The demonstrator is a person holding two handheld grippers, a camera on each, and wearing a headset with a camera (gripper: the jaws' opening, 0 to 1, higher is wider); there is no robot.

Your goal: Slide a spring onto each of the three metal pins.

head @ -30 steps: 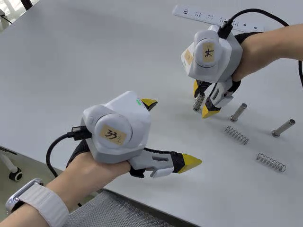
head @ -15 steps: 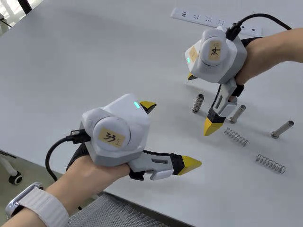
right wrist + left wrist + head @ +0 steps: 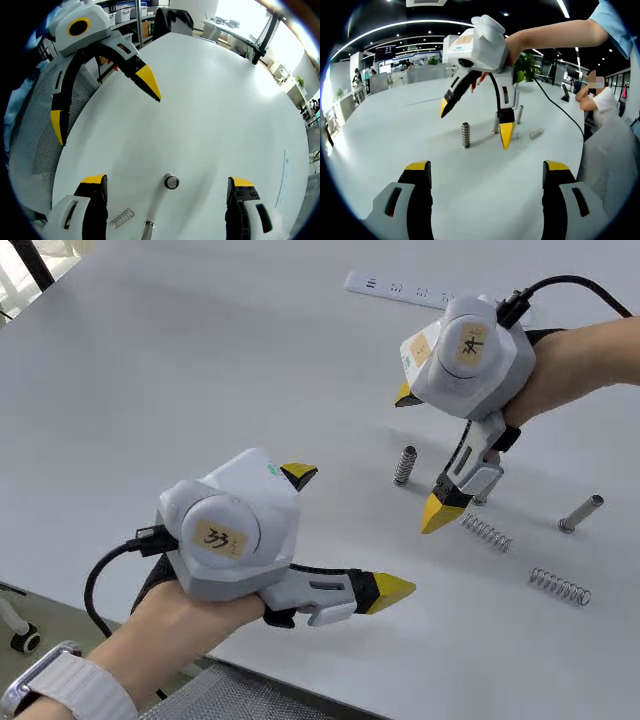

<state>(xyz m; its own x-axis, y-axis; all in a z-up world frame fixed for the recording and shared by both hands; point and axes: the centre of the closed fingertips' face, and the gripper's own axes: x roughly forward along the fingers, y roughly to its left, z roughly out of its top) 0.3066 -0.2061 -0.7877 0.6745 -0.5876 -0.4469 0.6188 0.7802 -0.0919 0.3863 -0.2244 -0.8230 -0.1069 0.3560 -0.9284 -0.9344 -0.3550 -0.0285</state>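
Note:
A short metal pin with a spring around it [image 3: 404, 465] stands upright on the white table [image 3: 200, 370]. My right gripper [image 3: 421, 453] hovers just above and to its right, open and holding nothing. From above, the same sprung pin [image 3: 171, 181] sits between the right jaws. A bare pin [image 3: 580, 512] stands at the far right, and another bare pin [image 3: 496, 122] is partly hidden behind a right finger. Two loose springs [image 3: 486, 532] [image 3: 558, 586] lie flat nearby. My left gripper [image 3: 345, 531] is open near the table's front edge, well left of the sprung pin [image 3: 465, 135].
A white power strip [image 3: 400, 288] lies at the back of the table. The right gripper's black cable [image 3: 560, 282] runs off to the upper right. A mesh chair back [image 3: 230, 695] sits below the table's front edge. A person sits at the right in the left gripper view.
My right gripper was shut on the sprung pin, then opened and rose clear of it; the pin stays standing. The left gripper has hardly moved.

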